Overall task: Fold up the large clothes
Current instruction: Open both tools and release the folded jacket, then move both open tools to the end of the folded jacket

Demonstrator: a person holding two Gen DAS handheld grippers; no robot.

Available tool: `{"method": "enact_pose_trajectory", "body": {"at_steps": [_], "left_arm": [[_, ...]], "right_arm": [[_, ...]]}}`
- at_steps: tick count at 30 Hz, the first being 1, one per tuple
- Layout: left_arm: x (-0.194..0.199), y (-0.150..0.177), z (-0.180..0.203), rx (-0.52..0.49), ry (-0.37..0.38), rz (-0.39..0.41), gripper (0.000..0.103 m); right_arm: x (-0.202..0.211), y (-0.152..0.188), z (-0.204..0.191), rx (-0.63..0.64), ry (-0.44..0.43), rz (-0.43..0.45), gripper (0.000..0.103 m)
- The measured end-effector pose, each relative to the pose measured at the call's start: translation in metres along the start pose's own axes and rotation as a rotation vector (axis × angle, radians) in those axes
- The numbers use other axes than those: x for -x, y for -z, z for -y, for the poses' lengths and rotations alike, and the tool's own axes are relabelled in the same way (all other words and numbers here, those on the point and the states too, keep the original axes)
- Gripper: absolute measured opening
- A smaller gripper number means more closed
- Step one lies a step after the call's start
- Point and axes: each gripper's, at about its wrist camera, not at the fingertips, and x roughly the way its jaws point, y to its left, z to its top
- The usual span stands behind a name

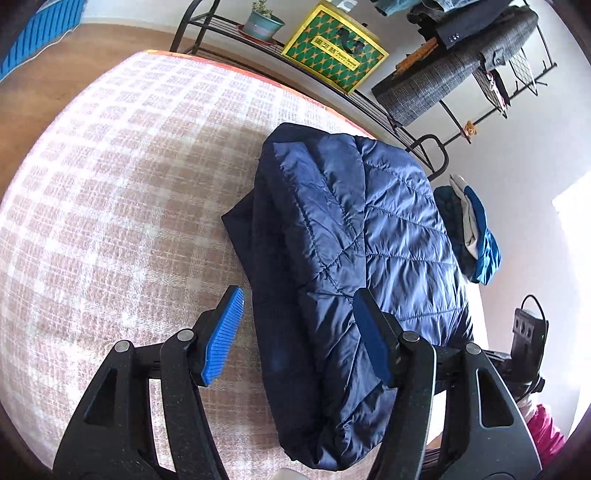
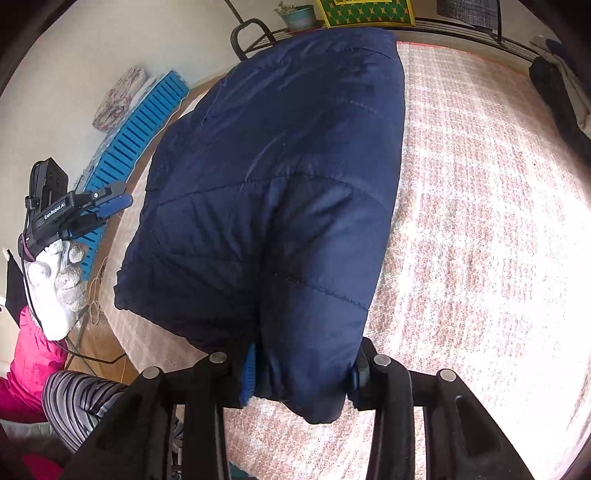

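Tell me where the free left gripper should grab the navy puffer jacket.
Probably the thick folded edge of the navy puffer jacket nearest the left gripper, coming in low along the checked blanket. Its jaws are open and already straddle that edge. The right gripper clamps another end.

**A bright room with a checked surface and a metal rack**

A pink-and-white checked cloth [image 1: 122, 177] covers the surface, glaring white under strong light in the right wrist view. Beyond it lies a wooden floor [image 1: 44, 70] and pale walls [image 1: 517, 155]. A black metal rack [image 1: 236, 33] carries a potted plant [image 1: 263, 23] and a yellow-green patterned box [image 1: 334, 48], with a grey plaid garment [image 1: 454, 70] draped nearby. A blue slatted panel [image 2: 136, 122] leans by the wall.
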Motion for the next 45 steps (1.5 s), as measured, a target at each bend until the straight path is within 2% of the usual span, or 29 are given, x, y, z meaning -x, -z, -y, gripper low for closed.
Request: {"method": "enact_pose_trajectory", "body": {"at_steps": [1, 3, 6, 8, 12, 14, 18, 21, 23, 25, 27, 29, 31, 33, 35, 37, 40, 45], "left_arm": [[0.001, -0.003, -0.002, 0.017, 0.000, 0.008, 0.063], [0.003, -0.008, -0.003, 0.034, -0.002, 0.032, 0.063], [0.001, -0.019, 0.002, 0.009, -0.027, 0.053, 0.064], [-0.006, -0.026, 0.004, 0.000, -0.020, 0.043, 0.064], [-0.016, -0.033, -0.005, 0.077, 0.057, 0.008, 0.064], [-0.019, -0.035, -0.012, 0.128, 0.083, 0.005, 0.064], [-0.035, -0.042, -0.006, 0.088, 0.003, 0.006, 0.064], [-0.060, -0.042, -0.002, 0.004, -0.130, -0.038, 0.064], [-0.071, -0.039, -0.006, -0.002, -0.134, -0.058, 0.064], [-0.072, -0.037, -0.013, 0.024, -0.108, -0.061, 0.064], [-0.065, -0.036, -0.021, 0.060, -0.049, -0.052, 0.064], [-0.058, -0.035, -0.034, 0.111, 0.019, -0.051, 0.065], [-0.053, -0.036, -0.047, 0.167, 0.067, -0.053, 0.069], [-0.051, -0.037, -0.062, 0.235, 0.113, -0.047, 0.070], [-0.055, -0.039, -0.076, 0.308, 0.184, -0.058, 0.070], [-0.062, -0.040, -0.086, 0.359, 0.246, -0.074, 0.070], [-0.072, -0.040, -0.090, 0.380, 0.305, -0.090, 0.070], [-0.080, -0.043, -0.090, 0.392, 0.404, -0.091, 0.070]], "right_arm": [[0.003, -0.003, -0.002, 0.016, 0.035, 0.015, 0.050], [0.015, -0.009, -0.008, 0.068, 0.102, 0.075, 0.050], [0.036, -0.022, -0.021, 0.145, 0.223, 0.231, 0.050], [0.042, -0.032, -0.025, 0.168, 0.230, 0.307, 0.054], [0.024, -0.064, -0.036, 0.187, 0.185, 0.331, 0.054], [0.016, -0.070, -0.036, 0.198, 0.195, 0.359, 0.054], [-0.017, -0.074, -0.042, 0.237, 0.238, 0.290, 0.053], [-0.031, -0.066, -0.031, 0.231, 0.248, 0.247, 0.054], [-0.034, -0.065, -0.024, 0.215, 0.238, 0.227, 0.054], [-0.027, -0.068, -0.021, 0.204, 0.217, 0.220, 0.054], [-0.015, -0.069, -0.014, 0.200, 0.175, 0.234, 0.061], [-0.002, -0.067, -0.003, 0.194, 0.124, 0.265, 0.081], [0.010, -0.062, 0.011, 0.164, 0.089, 0.303, 0.085], [0.015, -0.062, 0.030, 0.108, 0.051, 0.304, 0.086], [0.015, -0.062, 0.051, 0.037, -0.019, 0.294, 0.093], [0.010, -0.062, 0.072, -0.039, -0.133, 0.270, 0.099], [-0.006, -0.059, 0.096, -0.136, -0.267, 0.215, 0.100], [-0.026, -0.055, 0.112, -0.178, -0.346, 0.194, 0.100]]}}
